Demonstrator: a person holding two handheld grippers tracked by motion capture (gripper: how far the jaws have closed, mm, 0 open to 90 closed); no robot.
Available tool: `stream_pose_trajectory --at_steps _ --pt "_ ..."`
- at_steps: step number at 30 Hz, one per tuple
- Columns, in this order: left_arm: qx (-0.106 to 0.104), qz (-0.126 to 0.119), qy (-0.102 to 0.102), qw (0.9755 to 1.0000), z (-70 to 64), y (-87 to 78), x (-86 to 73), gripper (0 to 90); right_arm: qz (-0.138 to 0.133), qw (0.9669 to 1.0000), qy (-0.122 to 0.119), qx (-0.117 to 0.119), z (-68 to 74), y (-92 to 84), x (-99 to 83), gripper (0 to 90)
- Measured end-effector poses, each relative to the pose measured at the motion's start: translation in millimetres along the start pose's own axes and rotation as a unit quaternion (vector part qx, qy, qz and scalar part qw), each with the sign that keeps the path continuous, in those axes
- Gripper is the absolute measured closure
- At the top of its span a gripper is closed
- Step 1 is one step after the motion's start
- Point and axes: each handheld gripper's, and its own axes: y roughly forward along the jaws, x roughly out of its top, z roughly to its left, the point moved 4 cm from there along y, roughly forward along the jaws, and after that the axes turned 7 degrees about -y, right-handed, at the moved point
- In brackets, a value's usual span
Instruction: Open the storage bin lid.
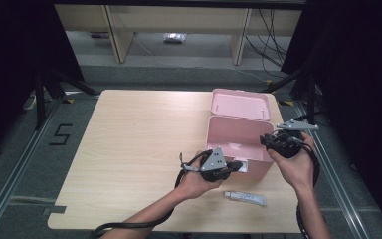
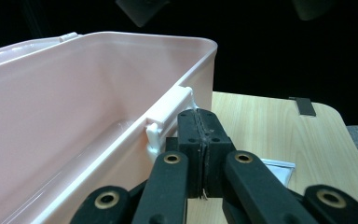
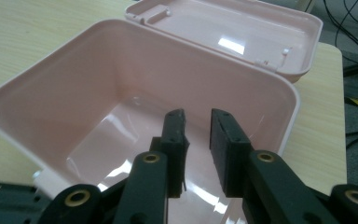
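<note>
A pink plastic box (image 1: 231, 130) stands open at the right of the table, its lid (image 1: 239, 103) folded back flat behind it. My left gripper (image 1: 238, 166) is at the box's near wall; in the left gripper view its jaws (image 2: 199, 114) are pressed together on the thin white latch tab (image 2: 192, 95) that hangs from the rim of the box (image 2: 74, 93). My right gripper (image 1: 266, 140) hovers at the box's right rim. In the right gripper view it (image 3: 198, 116) stands open above the bare inside of the box (image 3: 37, 79), nothing between its pads, with the lid (image 3: 242, 42) beyond.
A small white tube (image 1: 245, 198) lies on the table near the front edge, between my two forearms. A flat white piece (image 2: 279, 169) lies on the wood beside the box. The table's right edge runs close to the box; the left half is bare wood.
</note>
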Motion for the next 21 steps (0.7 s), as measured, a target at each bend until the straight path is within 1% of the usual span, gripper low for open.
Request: stream_pose_trajectory --at_steps 1,2,3,4,5,6,7,8,9,10,11,12,13,14,15,16,17,18,19,20,21 --pt "0.0 0.0 -0.001 1.0 -0.1 0.1 0.2 87.8 0.003 1.0 0.003 0.004 3.2 -2.8 -1.8 75.9" --pt "0.0 -0.001 0.001 1.0 -0.3 0.3 0.5 87.5 -0.002 0.9999 0.006 0.013 5.6 -2.5 -2.9 75.8" --pt "0.0 -0.001 0.002 1.0 -0.1 0.3 0.9 87.1 0.005 0.9999 0.011 0.005 9.4 -6.1 -4.5 75.8" --pt "0.0 -0.001 0.0 1.0 -0.2 0.3 1.2 86.6 0.009 0.9999 -0.002 0.01 10.4 -7.9 -5.8 75.8" --pt "0.0 -0.002 -0.001 1.0 -0.3 0.4 1.4 86.1 0.008 0.9999 0.004 0.011 14.1 -9.4 -7.1 75.8" --pt "0.0 -0.002 0.0 1.0 -0.3 0.3 1.7 85.7 0.015 0.9997 0.003 0.018 16.6 -11.3 -8.5 75.8" --pt "0.0 -0.001 0.001 1.0 -0.2 0.1 1.8 85.3 0.01 0.9997 -0.012 0.019 16.0 -11.4 -9.6 75.8" --pt "0.0 -0.001 0.001 1.0 -0.3 -0.1 2.1 84.9 0.015 0.9997 0.004 0.021 20.4 -14.1 -10.2 75.7" --pt "0.001 -0.001 0.002 1.0 -0.3 -0.4 2.6 84.6 0.015 0.9996 -0.013 0.019 18.8 -15.5 -10.8 75.6" --pt "0.0 -0.001 0.002 1.0 -0.3 -0.7 3.2 84.4 0.017 0.9995 -0.006 0.028 21.4 -16.2 -12.2 75.5" --pt "-0.001 -0.002 0.002 1.0 -0.6 -1.3 3.8 84.1 0.016 0.9994 -0.001 0.03 23.2 -17.1 -12.8 75.4" --pt "-0.002 -0.004 0.001 1.0 -1.4 -2.1 4.7 83.9 0.017 0.9992 -0.015 0.032 22.0 -17.9 -13.7 75.4" --pt "-0.004 -0.005 0.001 1.0 -2.3 -3.4 5.9 83.6 0.015 0.9994 -0.004 0.032 24.4 -18.7 -14.6 75.2" --pt "-0.005 -0.006 0.001 1.0 -3.1 -4.4 6.6 82.9 0.015 0.9993 -0.006 0.034 25.7 -19.6 -15.9 75.2" --pt "-0.007 -0.008 0.0 0.9999 -3.9 -6.1 7.8 82.5 0.015 0.9991 -0.022 0.033 23.8 -20.4 -17.1 75.1" --pt "-0.008 -0.009 0.0 0.9999 -4.6 -8.1 8.6 82.2 0.019 0.9989 -0.017 0.039 25.6 -21.5 -18.9 75.0" --pt "-0.009 -0.008 0.003 0.9999 -4.9 -10.5 9.2 81.4 0.021 0.9986 0.002 0.049 29.6 -22.1 -19.7 74.8" --pt "-0.008 -0.008 0.005 0.9999 -5.0 -13.5 9.4 80.8 0.017 0.9988 -0.014 0.044 27.4 -23.1 -20.5 74.6" --pt "-0.008 -0.006 0.003 0.9999 -4.9 -16.7 9.3 80.1 0.018 0.9987 -0.017 0.044 27.7 -24.3 -22.8 74.4" --pt "-0.009 -0.009 -0.004 0.9999 -5.1 -20.0 9.1 79.9 0.017 0.9986 -0.016 0.047 27.8 -24.9 -23.2 74.3" --pt "-0.01 -0.01 -0.003 0.9999 -4.5 -23.9 9.1 79.5 0.009 0.9986 -0.024 0.046 28.0 -24.7 -24.9 74.1"
